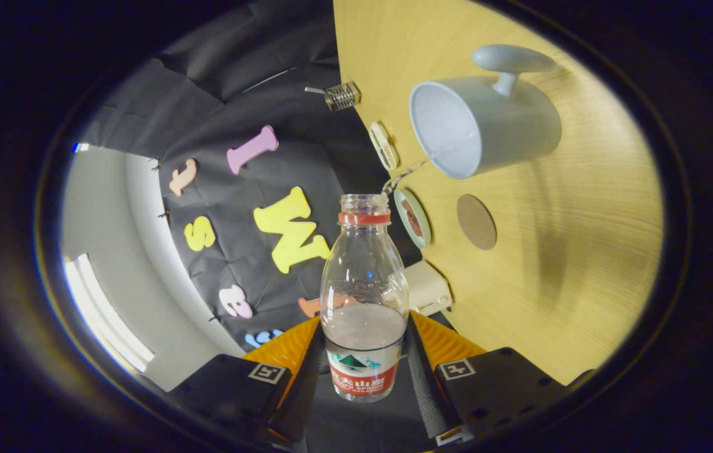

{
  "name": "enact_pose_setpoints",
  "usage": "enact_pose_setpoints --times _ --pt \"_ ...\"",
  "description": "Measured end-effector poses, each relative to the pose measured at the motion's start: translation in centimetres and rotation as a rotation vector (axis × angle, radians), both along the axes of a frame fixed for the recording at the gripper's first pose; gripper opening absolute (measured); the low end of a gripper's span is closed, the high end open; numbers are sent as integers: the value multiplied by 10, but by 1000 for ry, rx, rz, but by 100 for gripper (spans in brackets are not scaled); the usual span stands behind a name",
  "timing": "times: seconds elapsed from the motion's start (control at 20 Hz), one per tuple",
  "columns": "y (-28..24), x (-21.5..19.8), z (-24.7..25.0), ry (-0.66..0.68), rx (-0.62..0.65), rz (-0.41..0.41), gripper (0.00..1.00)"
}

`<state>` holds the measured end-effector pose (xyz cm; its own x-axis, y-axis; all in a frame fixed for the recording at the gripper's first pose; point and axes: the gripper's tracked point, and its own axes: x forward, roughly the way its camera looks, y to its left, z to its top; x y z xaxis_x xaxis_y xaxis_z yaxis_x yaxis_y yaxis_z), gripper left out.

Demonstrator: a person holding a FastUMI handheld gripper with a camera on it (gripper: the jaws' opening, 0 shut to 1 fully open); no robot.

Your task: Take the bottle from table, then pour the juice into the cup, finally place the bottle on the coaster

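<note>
Clearly the tool (364, 365) is clamped on the bottle (364, 296), with one finger pressed against each side of its lower body, just above and around the label. The bottle is clear plastic, uncapped, with a red ring below its open mouth, and some liquid sits low inside it, its surface level with the fingers. The whole scene is rolled over, so the wooden desk (570, 251) runs up one side of the view and the bottle is tilted with respect to it. A thin stream of liquid (403, 176) arcs from the bottle's mouth toward the grey cup (479, 123), reaching the lower edge of its rim. The cup stands on the desk beyond the bottle mouth, its opening facing the camera, and a rounded grey knob on a short stem stands out from its side. A round brown coaster (476, 221) lies flat on the desk near the cup, apart from it and bare. Near the desk's edge sit two small oval dishes (412, 218), a pale block (426, 288) and a little wire coil (340, 95).
</note>
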<state>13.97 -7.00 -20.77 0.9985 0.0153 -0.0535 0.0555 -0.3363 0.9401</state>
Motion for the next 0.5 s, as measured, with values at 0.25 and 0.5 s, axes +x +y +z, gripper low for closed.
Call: enact_pose_setpoints --times 0.25,0.5 --pt "-8 2 6 -1 49 -27 73" --pt "-9 2 11 1 74 -36 73"
